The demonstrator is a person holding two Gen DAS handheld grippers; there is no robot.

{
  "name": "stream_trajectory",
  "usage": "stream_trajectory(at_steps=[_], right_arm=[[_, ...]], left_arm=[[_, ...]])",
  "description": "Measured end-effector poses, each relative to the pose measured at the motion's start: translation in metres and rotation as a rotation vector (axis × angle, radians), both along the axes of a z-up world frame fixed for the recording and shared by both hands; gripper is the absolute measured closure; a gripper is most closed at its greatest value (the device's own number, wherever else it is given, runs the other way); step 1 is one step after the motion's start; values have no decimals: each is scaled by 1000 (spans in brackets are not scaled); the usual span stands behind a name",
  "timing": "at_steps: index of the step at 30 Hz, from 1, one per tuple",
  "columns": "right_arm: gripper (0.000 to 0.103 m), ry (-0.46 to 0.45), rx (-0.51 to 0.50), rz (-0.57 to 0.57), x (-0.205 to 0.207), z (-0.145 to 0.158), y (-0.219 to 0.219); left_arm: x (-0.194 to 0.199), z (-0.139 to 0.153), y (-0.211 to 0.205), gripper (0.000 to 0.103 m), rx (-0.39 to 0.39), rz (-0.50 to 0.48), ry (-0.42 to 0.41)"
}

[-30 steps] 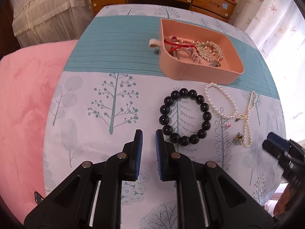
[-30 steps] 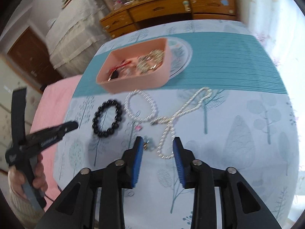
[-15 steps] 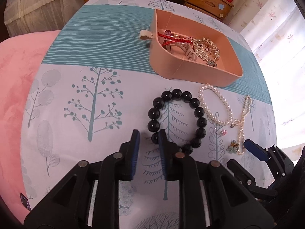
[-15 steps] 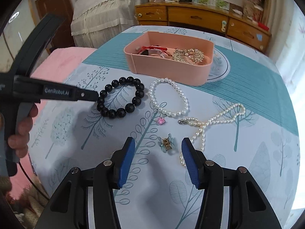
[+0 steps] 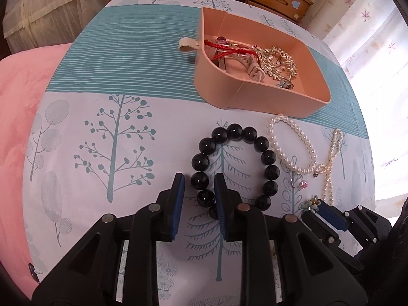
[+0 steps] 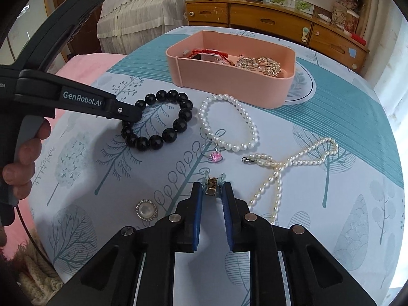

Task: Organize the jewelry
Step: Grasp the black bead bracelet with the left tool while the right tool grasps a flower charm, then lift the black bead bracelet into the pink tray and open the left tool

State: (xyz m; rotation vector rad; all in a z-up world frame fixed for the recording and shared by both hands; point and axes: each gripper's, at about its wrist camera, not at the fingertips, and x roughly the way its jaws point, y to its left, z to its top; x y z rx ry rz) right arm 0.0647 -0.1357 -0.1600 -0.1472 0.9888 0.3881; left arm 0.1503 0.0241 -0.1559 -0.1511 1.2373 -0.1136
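A black bead bracelet (image 5: 268,157) lies on the tree-print cloth. My left gripper (image 5: 199,186) straddles its near left beads, jaws open with a gap on both sides; from the right wrist it shows side-on (image 6: 131,113). A small blue flower clip (image 6: 211,185) sits between the tips of my right gripper (image 6: 212,192), whose jaws are closing and whose pads touch the clip. The left wrist view has that gripper (image 5: 322,210) low at the right, by the clip (image 5: 309,203). Behind stands a pink box (image 6: 229,86) with jewelry inside.
A pearl bracelet (image 6: 204,117), a pink-stone ring (image 6: 216,156) and a pearl necklace (image 6: 306,153) lie between the bead bracelet and the box. A round pearl brooch (image 6: 146,210) lies near the front edge. A pink cushion (image 5: 15,107) borders the left.
The right gripper came down over the flower clip and its jaws narrowed onto it. The left gripper slid forward and opened a little, so bracelet beads now sit between its fingers.
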Motion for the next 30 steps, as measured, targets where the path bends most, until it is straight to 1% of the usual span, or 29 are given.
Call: stream_trajectory(at_steps=[11,14,17,20,21,22,26,28,30], right_arm=[[87,16,32,3,-2,1,1],[87,22,41,2,-2,1,0],[87,26,47,-1,-2,1,0],[87,30,57,-6,-1,1,-2],[87,31,60,-9,-1,1,-2],[87,33,63,-11,0,1,-2],[87,35,77,-16,0,3,-4],[87,31,77,-20,-1,4,-4],[87,30,86,-24,-1,7,-4]], left_arm=[[4,-2,-10,82,23,-27,-11],[4,-2,-12,82,18,-37,-7],[4,-2,-15,82,-7,-53,7],[6,-3,-19,83,5,-70,10],[5,-4,-19,84,5,-72,12],[6,-4,-19,91,11,-73,14],[8,-5,-14,91,-36,-64,22],[6,-5,-9,91,-43,-52,21],[5,1,-9,91,-50,-44,-2]])
